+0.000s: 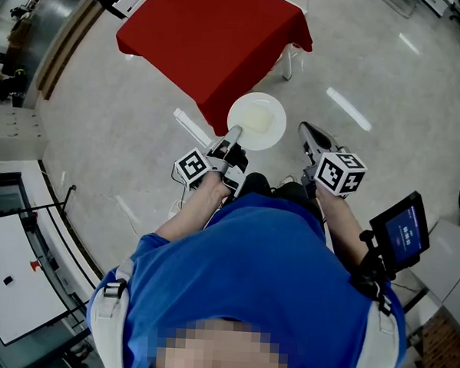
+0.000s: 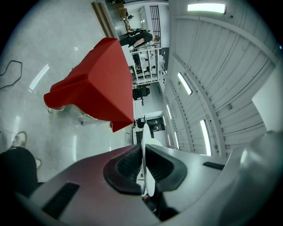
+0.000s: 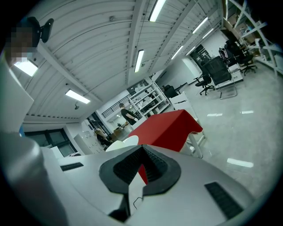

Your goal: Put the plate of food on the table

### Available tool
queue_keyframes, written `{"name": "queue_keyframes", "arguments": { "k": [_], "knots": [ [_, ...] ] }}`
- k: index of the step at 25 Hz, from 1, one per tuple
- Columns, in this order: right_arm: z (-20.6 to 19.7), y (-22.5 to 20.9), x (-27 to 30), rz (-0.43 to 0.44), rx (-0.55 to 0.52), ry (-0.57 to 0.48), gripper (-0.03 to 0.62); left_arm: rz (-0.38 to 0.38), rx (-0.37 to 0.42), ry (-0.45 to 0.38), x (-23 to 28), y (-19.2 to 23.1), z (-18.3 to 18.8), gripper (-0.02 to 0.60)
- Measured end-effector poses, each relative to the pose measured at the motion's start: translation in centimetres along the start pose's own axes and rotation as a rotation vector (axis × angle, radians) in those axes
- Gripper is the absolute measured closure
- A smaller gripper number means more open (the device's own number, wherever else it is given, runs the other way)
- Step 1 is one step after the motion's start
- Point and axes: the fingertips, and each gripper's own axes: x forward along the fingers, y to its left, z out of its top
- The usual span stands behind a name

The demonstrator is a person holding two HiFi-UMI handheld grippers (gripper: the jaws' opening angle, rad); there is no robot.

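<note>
plate [image 1: 256, 121], white and round with a pale yellowish patch on its face, is held in the air by the left gripper [image 1: 234, 132]. in the left gripper view the plate shows edge-on as a thin white line running between the two dark pads [image 2: 126, 165], which press on its rim from either side, so this tool is clamped on the plate. in the head view the plate sits just at the near corner of the table [image 1: 215, 32], which is draped in a red cloth. its far edge meets the hanging tip of the cloth there, and i cannot tell whether the two touch. it does not lie on the tabletop.

right gripper [image 1: 306, 129] is held beside the plate, a little apart from its right edge. in the right gripper view its jaws come together at the tips with nothing between them, and the red table and a sliver of the white plate show beyond.

each gripper carries a marker cube [image 1: 340, 171]. the person wears a blue shirt [image 1: 256, 281] and stands on a pale glossy floor [image 1: 373, 87], with a small dark screen [image 1: 402, 229] at their right side.
</note>
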Motion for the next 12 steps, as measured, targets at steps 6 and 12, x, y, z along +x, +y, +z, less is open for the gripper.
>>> {"name": "queue_keyframes", "arguments": {
  "k": [6, 12],
  "knots": [
    [-1.0, 1.2, 0.3, 0.048, -0.021, 0.043, 0.592, 0.018, -0.015, -0.066, -2.5, 0.8, 0.0, 0.558],
    [-0.5, 0.4, 0.4, 0.038, -0.029, 0.023, 0.592, 0.008, -0.010, -0.047, -1.0, 0.7, -0.1, 0.558]
  ]
}}
